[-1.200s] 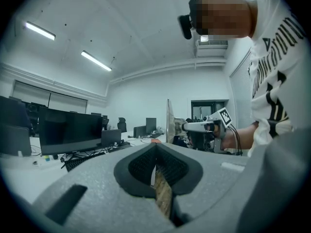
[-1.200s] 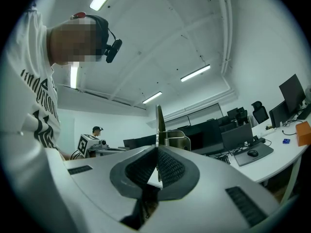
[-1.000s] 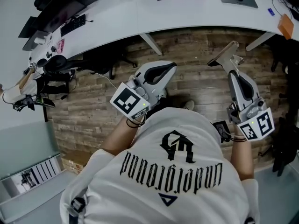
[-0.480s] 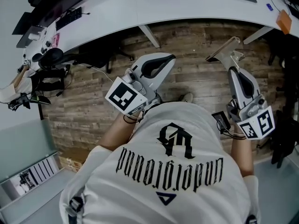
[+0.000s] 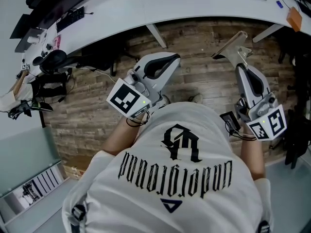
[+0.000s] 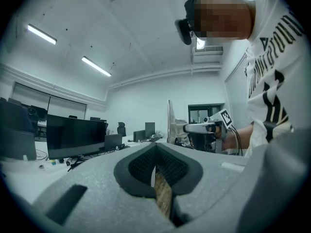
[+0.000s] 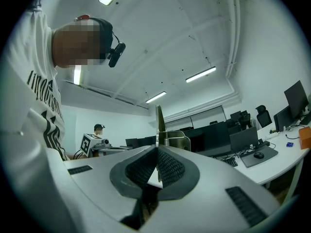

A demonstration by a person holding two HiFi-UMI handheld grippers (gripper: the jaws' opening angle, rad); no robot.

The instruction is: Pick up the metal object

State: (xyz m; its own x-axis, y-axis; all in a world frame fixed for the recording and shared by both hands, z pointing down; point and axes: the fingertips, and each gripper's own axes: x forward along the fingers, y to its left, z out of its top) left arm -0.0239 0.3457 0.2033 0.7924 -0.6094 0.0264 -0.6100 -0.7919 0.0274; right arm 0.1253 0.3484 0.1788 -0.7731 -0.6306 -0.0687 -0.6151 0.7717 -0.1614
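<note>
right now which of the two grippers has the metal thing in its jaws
The right gripper: its jaws are shut on a flat metal object that sticks out past the tips. The left gripper has shut jaws with nothing between them.

Office room: wood-plank floor (image 5: 92, 120), long curved white desk (image 5: 204, 8) on slanted white legs (image 5: 156, 37), black keyboard (image 5: 70, 19) and dark clutter at its left end, orange item (image 5: 295, 19) at its right end. White walls (image 6: 146, 98) and white ceiling (image 7: 194, 28) with strip lights (image 6: 95, 66), all lit, plus a dark-framed doorway (image 6: 206, 114) in the far wall. Rows of dark monitors (image 6: 75, 136) stand on the desks, black office chairs (image 7: 262, 114) behind them, and a mouse (image 7: 259, 155) sits on a grey mat (image 7: 250, 161).
</note>
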